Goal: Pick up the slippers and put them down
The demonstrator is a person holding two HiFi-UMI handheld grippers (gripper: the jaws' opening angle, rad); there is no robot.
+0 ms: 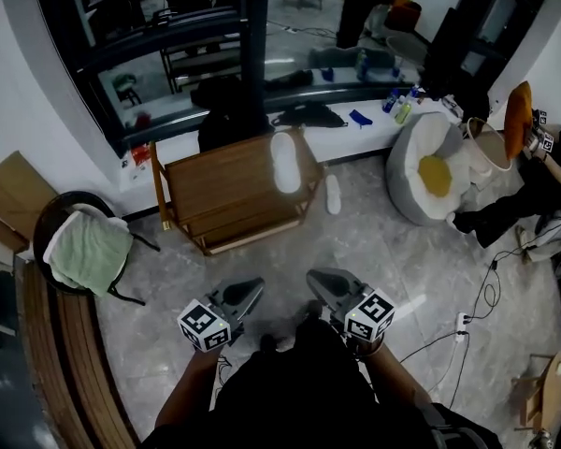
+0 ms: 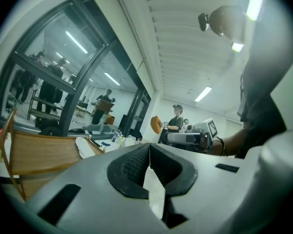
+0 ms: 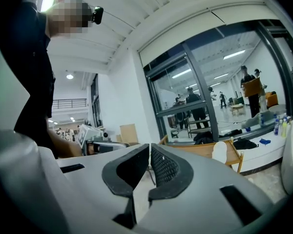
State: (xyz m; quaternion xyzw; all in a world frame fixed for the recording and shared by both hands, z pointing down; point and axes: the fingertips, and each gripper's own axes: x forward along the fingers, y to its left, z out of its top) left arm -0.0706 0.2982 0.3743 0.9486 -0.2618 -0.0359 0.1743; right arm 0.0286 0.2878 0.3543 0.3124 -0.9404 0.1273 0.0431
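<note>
The left gripper [image 1: 251, 290] and the right gripper [image 1: 318, 281] are held side by side, closest to the person, above the grey floor [image 1: 393, 251]. In each gripper view the jaws are seen pressed together, with nothing caught between them. To the left, a chair [image 1: 89, 246] draped with green cloth is placed. Beyond the grippers a low wooden surface [image 1: 224, 190] is seen. The first slipper [image 1: 285, 162], white, is found at its right end. The second slipper [image 1: 333, 195], also white, is laid on the floor just beside that end. Farther right, a white beanbag [image 1: 407, 171] is set near the wall.
</note>
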